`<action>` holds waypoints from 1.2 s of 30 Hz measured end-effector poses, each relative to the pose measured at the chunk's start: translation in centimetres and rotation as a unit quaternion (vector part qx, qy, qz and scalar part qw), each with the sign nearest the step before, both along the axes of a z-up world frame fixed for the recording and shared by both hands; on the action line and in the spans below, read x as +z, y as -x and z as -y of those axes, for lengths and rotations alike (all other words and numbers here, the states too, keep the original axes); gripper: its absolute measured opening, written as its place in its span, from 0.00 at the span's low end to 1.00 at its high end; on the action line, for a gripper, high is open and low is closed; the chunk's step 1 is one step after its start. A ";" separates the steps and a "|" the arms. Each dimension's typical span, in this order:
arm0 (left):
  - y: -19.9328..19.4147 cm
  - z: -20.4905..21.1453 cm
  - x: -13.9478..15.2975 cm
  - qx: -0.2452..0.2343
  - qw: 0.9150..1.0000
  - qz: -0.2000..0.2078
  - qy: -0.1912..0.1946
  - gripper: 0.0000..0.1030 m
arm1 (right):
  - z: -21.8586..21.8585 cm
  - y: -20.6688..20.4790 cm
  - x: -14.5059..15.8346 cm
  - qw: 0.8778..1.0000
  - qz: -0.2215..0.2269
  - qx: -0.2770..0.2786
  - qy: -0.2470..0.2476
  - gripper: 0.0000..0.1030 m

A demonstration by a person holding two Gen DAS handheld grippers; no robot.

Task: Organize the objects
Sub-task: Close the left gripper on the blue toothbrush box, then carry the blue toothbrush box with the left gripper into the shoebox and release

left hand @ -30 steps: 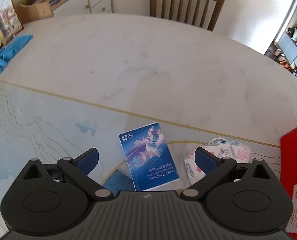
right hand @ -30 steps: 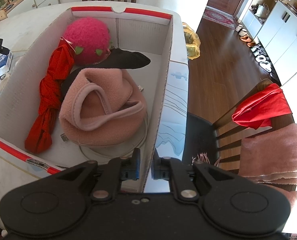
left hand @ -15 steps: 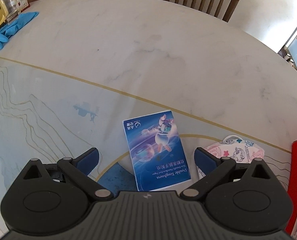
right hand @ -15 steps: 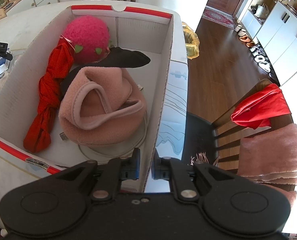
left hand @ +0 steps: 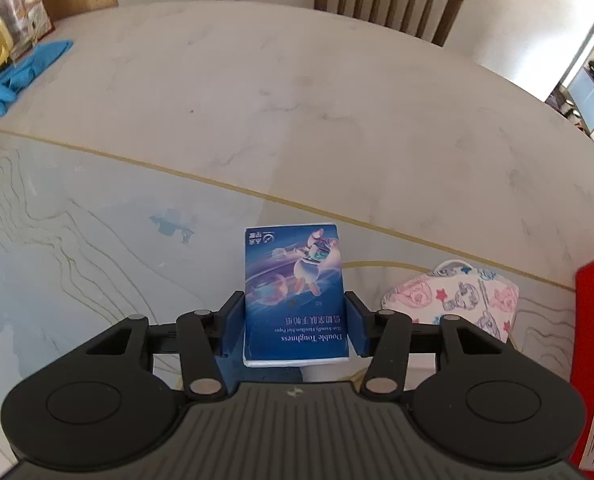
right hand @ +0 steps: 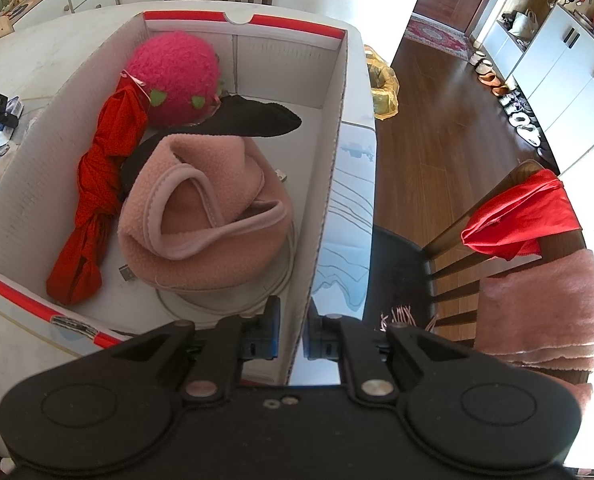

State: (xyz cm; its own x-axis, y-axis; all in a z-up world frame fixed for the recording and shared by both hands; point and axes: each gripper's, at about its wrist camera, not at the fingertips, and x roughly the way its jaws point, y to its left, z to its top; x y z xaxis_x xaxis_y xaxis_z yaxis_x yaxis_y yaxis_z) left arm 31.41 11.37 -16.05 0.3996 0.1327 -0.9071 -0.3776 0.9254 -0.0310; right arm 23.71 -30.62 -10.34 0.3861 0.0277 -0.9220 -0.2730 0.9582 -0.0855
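The left gripper (left hand: 295, 322) has just been closing its blue-padded fingers (left hand: 233, 322) on a glossy blue rectangular tissue pack with a cartoon figure (left hand: 295, 294); the pads now press its two long sides, and the pack sits near the table's near edge on the smooth, pale marble-patterned table (left hand: 297, 120) with thin gold veins. Just to the pack's right lies a soft white face mask printed with pink cartoon figures and stars (left hand: 453, 298), apart from it. A crumpled blue cloth (left hand: 21, 76) lies at the table's far left edge, and a slatted wooden chair (left hand: 389, 0) stands beyond the far edge. Only the right wrist view shows the inside of the white corrugated cardboard box with red rim strips (right hand: 337, 120): a fuzzy pink fleece hat (right hand: 205, 216), a knotted red fabric strip (right hand: 97, 184) along the left wall, a shaggy magenta ball-shaped plush with green leaf bits (right hand: 173, 76) near the far wall, and a black knitted piece (right hand: 257, 120) between plush and hat. The right gripper (right hand: 292, 334) has its fingers nearly together, pinching the box's thin right wall at its near corner. Only a red corner of the box shows in the left view.
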 end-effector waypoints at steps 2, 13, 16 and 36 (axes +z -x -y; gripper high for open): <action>0.5 0.2 0.4 -0.006 1.000 0.002 -0.006 0.49 | 0.0 0.0 0.0 1.000 0.000 0.001 0.000 0.10; 3.8 1.7 4.2 -0.063 0.997 0.040 0.009 0.48 | 0.0 -0.1 0.0 1.000 0.001 0.002 0.001 0.10; 4.2 2.5 5.2 -0.083 0.995 0.050 0.012 0.48 | -0.1 -0.2 0.0 1.000 0.001 0.002 0.002 0.10; 8.2 16.6 13.3 -0.287 0.950 0.120 0.013 0.48 | -0.3 -0.4 -0.2 1.000 0.003 0.005 0.002 0.09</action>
